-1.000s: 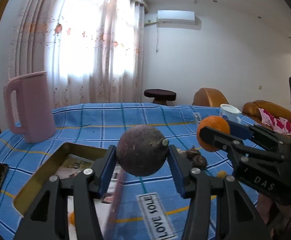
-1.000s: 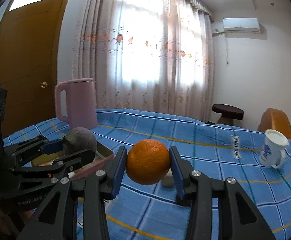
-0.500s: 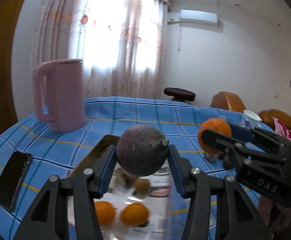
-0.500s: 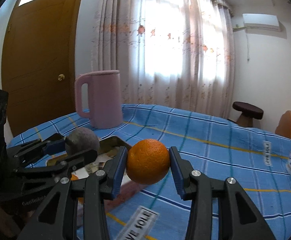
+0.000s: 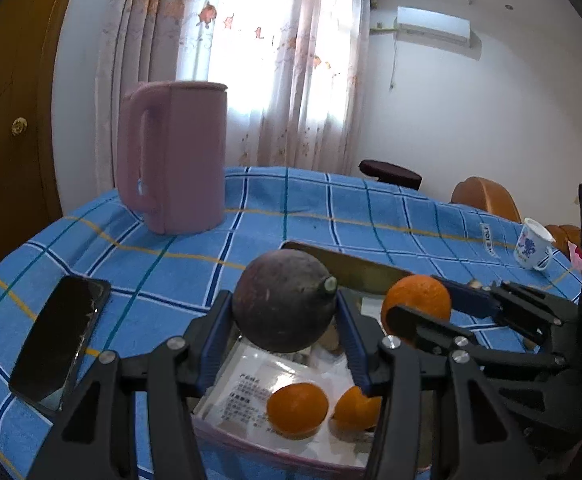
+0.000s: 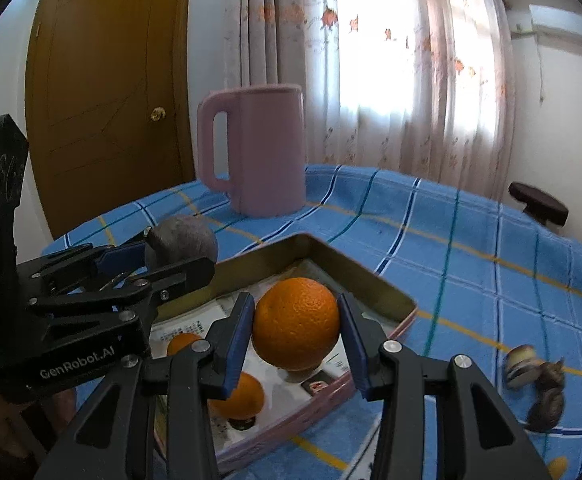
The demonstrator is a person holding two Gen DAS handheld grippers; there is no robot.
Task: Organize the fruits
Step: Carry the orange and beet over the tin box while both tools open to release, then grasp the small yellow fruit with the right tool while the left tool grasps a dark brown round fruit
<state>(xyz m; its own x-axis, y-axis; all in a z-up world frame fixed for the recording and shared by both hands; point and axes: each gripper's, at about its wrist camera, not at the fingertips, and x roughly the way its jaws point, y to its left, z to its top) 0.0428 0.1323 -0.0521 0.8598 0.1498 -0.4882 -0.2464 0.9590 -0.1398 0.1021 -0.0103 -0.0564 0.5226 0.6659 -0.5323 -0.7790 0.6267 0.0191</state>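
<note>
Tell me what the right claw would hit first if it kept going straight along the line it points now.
Likely the paper-lined floor of the tin tray: the right claw, shut on an orange, points down into it. Depth is unclear; a smaller orange lies close below.

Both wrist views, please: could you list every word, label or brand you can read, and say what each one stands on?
"GenRobot.AI": on the black body of the left gripper, in the right wrist view.
White label sewn on the tablecloth: lettering too small and turned to read.
Printed sheets lining the tray: text too small and blurred.
Blue pattern on the white cup: no readable words.
</note>
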